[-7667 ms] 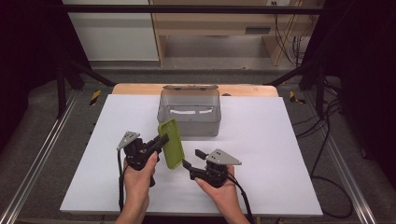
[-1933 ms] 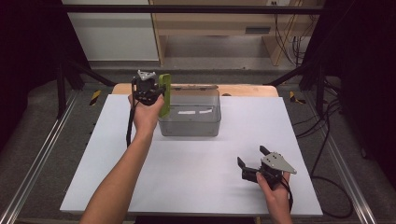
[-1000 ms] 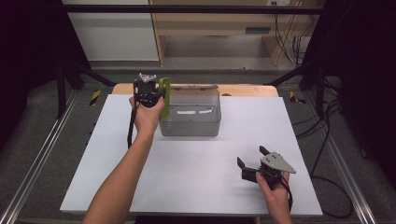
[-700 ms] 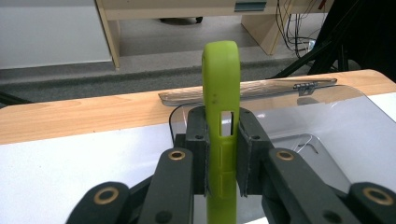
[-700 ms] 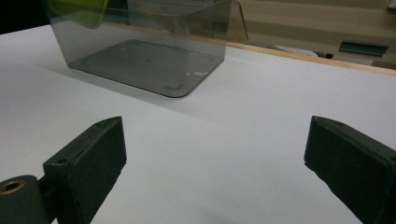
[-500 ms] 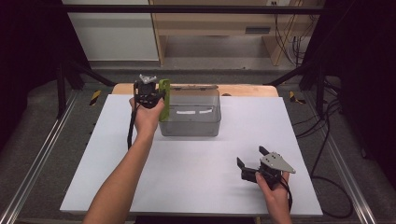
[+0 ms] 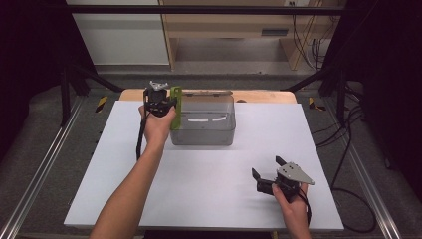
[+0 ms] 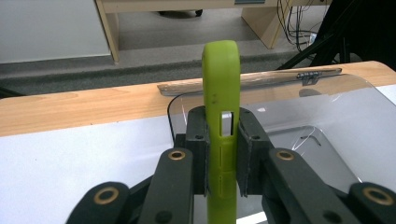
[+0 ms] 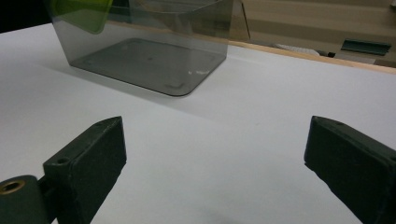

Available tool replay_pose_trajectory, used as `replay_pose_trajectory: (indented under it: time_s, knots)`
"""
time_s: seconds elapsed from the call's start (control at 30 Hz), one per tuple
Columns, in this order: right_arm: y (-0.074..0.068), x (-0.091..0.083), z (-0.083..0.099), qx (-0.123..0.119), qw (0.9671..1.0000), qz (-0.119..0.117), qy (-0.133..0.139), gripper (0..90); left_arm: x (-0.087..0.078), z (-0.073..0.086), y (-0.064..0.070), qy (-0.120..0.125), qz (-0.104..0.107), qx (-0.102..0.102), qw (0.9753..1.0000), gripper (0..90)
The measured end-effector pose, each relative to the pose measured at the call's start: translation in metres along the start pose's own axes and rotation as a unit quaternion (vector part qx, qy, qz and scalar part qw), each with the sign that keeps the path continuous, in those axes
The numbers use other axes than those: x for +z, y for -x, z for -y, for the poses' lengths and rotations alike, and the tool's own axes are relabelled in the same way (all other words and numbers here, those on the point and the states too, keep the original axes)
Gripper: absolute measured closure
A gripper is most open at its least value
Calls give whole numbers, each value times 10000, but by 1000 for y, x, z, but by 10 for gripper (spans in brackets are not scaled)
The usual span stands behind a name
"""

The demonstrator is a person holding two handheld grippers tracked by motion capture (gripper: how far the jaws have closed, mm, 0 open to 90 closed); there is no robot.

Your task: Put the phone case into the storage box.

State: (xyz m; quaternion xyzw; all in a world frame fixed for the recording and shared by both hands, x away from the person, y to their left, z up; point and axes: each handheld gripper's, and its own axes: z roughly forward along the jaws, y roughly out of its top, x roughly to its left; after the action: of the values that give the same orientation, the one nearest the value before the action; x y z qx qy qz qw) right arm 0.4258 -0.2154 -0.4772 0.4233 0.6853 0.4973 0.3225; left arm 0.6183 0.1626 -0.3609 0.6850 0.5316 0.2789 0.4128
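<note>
**benchrat:** Two things bug me, going left to right. First, the left claw [image 7: 160, 99] is clamped on the green phone case [image 7: 175, 107] by its thin edges only, case standing upright between the jaws, with most of it sticking out past them. In the left gripper view the pads pinch right at the cutout [image 8: 227, 124], so that's soft rubbery wall, I'd guess. Squeeze shifts a bit and it could twist or pop out.

**knurl_k:** Where's the case relative to the clear bin [image 7: 203, 122]?

**benchrat:** Just ahead of the claw, hanging over the bin's near-left corner. Can't tell if the lower end is already inside the rim or still outside it. If it's let go while straddling the wall, I'd bet it tips outward onto the white surface [image 7: 119, 164] instead of dropping in. Bin looks light too, so a bump from the claw could shove it.

**knurl_k:** And the other hand?

**benchrat:** Right claw [image 7: 266, 177] is way off to the right of the bin, jaws spread wide with nothing between them, sitting low over the surface. It's too far away to steady the bin if it slides.
</note>
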Motion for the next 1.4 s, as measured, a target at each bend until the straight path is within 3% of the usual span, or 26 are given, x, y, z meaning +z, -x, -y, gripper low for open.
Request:
replay_pose_trajectory:
  time_s: [1.4]
  knots:
    - [-1, 1, 0, -21, 10000, -23, -48, 60, 10, 15, 2, -288, 100, 2, 9995, 775]
